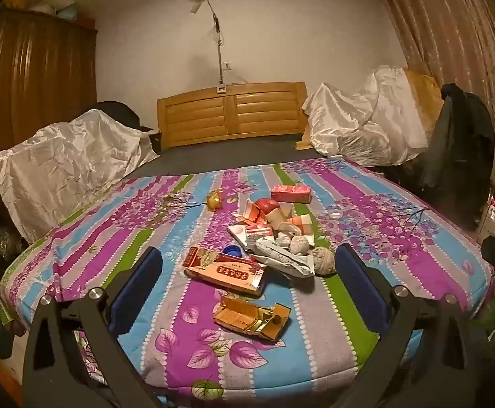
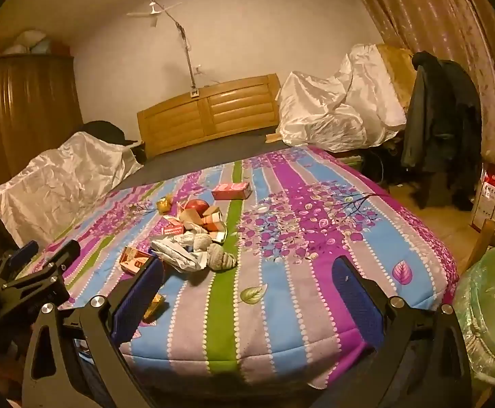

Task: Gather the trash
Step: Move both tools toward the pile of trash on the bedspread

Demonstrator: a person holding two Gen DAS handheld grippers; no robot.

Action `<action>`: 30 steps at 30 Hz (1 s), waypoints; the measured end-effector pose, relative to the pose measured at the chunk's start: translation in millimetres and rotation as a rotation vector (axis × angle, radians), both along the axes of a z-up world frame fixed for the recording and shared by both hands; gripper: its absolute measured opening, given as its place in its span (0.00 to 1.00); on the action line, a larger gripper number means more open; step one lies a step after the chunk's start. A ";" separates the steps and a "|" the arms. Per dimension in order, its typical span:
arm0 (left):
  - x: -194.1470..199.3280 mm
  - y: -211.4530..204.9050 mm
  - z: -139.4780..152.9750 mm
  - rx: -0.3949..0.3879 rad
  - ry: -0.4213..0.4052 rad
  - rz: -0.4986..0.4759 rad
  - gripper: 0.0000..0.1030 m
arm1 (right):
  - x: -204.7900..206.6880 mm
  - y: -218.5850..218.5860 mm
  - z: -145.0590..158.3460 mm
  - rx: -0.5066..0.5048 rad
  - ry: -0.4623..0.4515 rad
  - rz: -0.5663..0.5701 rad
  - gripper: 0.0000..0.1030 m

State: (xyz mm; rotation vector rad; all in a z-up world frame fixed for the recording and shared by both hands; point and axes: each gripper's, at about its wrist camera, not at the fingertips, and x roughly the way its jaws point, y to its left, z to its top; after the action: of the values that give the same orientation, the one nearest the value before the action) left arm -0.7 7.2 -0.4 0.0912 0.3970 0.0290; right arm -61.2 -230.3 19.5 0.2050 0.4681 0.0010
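Trash lies on a striped floral bedspread point(image 1: 138, 238). The main pile point(image 1: 274, 227) holds torn cartons, crumpled paper balls, a grey mail bag and a red apple point(image 1: 268, 204). Around it are a pink box point(image 1: 291, 193), a flattened red carton point(image 1: 225, 270), a crushed gold box point(image 1: 252, 318), a blue cap point(image 1: 232, 251), a white cap point(image 1: 335, 215) and a gold wrapper point(image 1: 214, 200). My left gripper point(image 1: 247, 253) is open above the bed's near edge, nothing between its blue pads. My right gripper point(image 2: 247, 263) is open too, right of the pile point(image 2: 193, 238).
A bin lined with a green bag point(image 2: 492, 299) stands on the floor right of the bed. Cloth-covered heaps point(image 1: 67, 159) point(image 1: 359, 122) flank the wooden headboard point(image 1: 230, 115). A dark jacket hangs on a chair point(image 2: 441, 112). The left gripper point(image 2: 33, 268) shows in the right wrist view.
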 end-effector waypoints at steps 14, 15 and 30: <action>12.4 8.0 -10.0 0.001 0.078 0.069 0.95 | 11.7 5.7 -7.1 -0.014 0.051 0.039 0.96; 15.1 8.2 -11.0 0.006 0.091 0.073 0.95 | 14.3 6.0 -7.2 -0.015 0.060 0.048 0.96; 52.9 31.8 -24.8 0.039 0.310 0.152 0.95 | 52.4 18.6 -3.0 -0.089 0.089 0.054 0.96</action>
State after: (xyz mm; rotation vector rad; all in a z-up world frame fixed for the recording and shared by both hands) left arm 52.2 39.1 -25.2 0.1045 0.7127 0.1739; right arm -8.8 -211.7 16.5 0.1050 0.5609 0.0243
